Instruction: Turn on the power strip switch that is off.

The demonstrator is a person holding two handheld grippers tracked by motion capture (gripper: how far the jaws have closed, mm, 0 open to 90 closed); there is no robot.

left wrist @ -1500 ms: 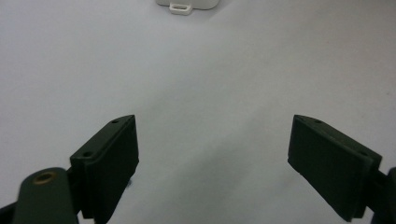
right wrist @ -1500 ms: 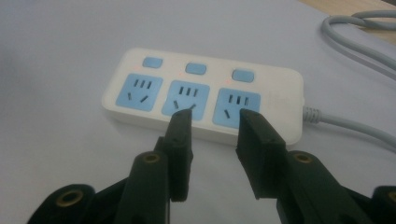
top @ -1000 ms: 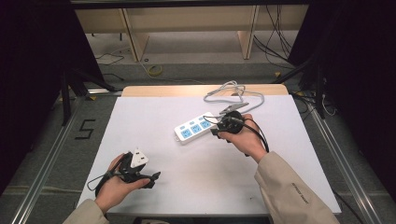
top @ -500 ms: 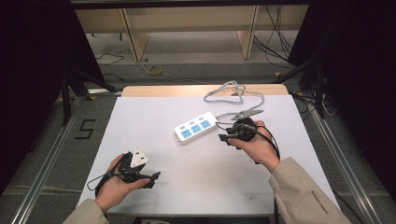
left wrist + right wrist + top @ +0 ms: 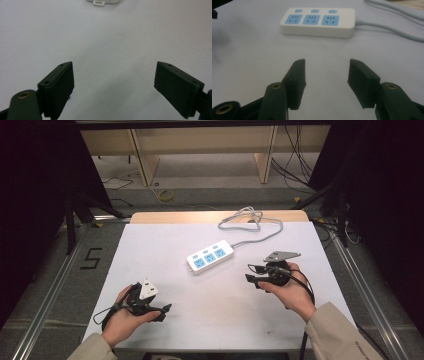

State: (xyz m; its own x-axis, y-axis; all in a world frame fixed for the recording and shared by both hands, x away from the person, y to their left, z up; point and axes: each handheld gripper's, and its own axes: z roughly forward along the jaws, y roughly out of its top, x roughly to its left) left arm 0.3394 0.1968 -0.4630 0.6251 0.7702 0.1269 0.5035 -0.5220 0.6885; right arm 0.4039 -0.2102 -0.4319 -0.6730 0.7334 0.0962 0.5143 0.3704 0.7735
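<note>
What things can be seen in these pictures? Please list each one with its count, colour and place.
power strip: one, white with three blue sockets, middle of the table, nothing touching it
cord: one, grey, runs from the strip to a loose coil at the far edge
table: one, white top with a wooden far edge
shelf unit: one, pale wood, on the floor behind the table
left hand-held gripper: one, black, near left, jaws open, nothing between them
right hand-held gripper: one, black, right of the strip, jaws just opening, nothing between them

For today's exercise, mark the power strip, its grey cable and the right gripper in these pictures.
power strip (image 5: 318, 22): right gripper view, middle blue socket.
grey cable (image 5: 260, 238): high view, stretch behind the strip.
right gripper (image 5: 326, 83): right gripper view, midway between its open jaws.
</note>
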